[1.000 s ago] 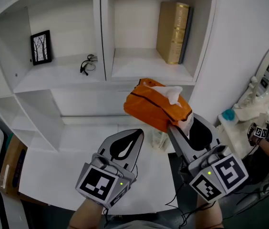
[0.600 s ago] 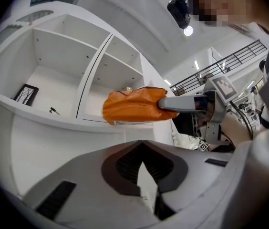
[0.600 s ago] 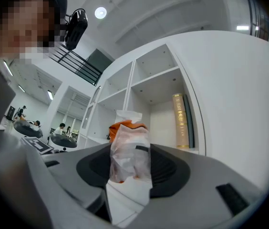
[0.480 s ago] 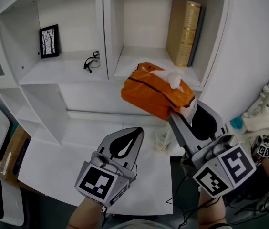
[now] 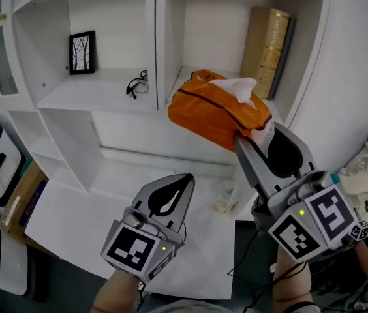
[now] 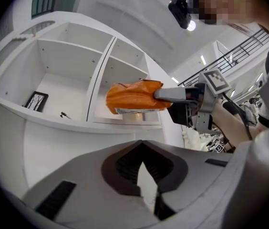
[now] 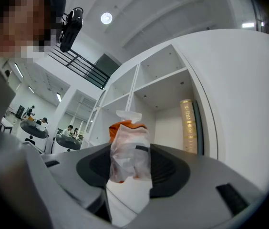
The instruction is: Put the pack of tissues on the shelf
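The orange pack of tissues (image 5: 215,109), a white tissue sticking out of its top, hangs in the air at the front of the shelf's right compartment (image 5: 190,77). My right gripper (image 5: 254,135) is shut on the pack's clear plastic end, which the right gripper view shows pinched between the jaws as the tissue pack (image 7: 127,149). My left gripper (image 5: 173,197) hovers lower, over the white table, shut and holding nothing. From the left gripper view the pack (image 6: 132,98) sits level with the right compartment's floor.
A gold book (image 5: 269,51) stands at the right of that compartment. The left compartment holds a framed picture (image 5: 82,52) and glasses (image 5: 137,85). A clear plastic item (image 5: 226,197) lies on the white table (image 5: 92,220). A cardboard box (image 5: 24,197) sits at the left.
My right gripper has carried the pack up and forward, from below the shelf edge to the mouth of the right compartment. The left gripper has stayed put.
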Demonstrator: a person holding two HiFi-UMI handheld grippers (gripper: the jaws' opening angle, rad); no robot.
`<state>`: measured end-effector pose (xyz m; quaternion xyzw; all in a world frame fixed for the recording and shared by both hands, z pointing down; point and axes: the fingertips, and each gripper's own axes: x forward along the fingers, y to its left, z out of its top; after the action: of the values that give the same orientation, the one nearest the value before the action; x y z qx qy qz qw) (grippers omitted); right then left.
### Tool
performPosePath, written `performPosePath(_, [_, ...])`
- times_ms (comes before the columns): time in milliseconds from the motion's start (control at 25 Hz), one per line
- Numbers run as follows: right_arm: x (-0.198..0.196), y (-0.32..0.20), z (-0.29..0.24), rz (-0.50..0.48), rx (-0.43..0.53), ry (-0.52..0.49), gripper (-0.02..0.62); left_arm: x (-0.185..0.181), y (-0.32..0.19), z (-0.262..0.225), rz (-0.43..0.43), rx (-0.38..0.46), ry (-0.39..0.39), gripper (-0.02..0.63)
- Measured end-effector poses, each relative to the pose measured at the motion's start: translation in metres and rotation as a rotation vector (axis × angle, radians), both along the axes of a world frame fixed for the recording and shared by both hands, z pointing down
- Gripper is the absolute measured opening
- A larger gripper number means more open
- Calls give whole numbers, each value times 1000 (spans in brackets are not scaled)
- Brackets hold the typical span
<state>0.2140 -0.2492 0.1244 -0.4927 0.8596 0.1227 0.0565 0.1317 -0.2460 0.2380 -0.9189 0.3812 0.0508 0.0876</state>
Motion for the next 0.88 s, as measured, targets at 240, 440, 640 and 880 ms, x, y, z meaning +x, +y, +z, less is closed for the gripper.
performPosePath(240, [6, -23, 0, 25, -25, 6, 206, -3, 0, -1, -27, -14, -12, 35])
performPosePath(440, [4, -40, 3, 36, -40, 8, 206, -14, -3, -3, -58, 6, -20, 35])
performPosePath(640, [2, -52, 7, 54, -61, 15, 207, -21, -4, -1, -73, -3, -23, 35])
performPosePath(880, [0, -64, 7, 81, -77, 23, 218, -25, -6, 1, -77, -13, -24, 34])
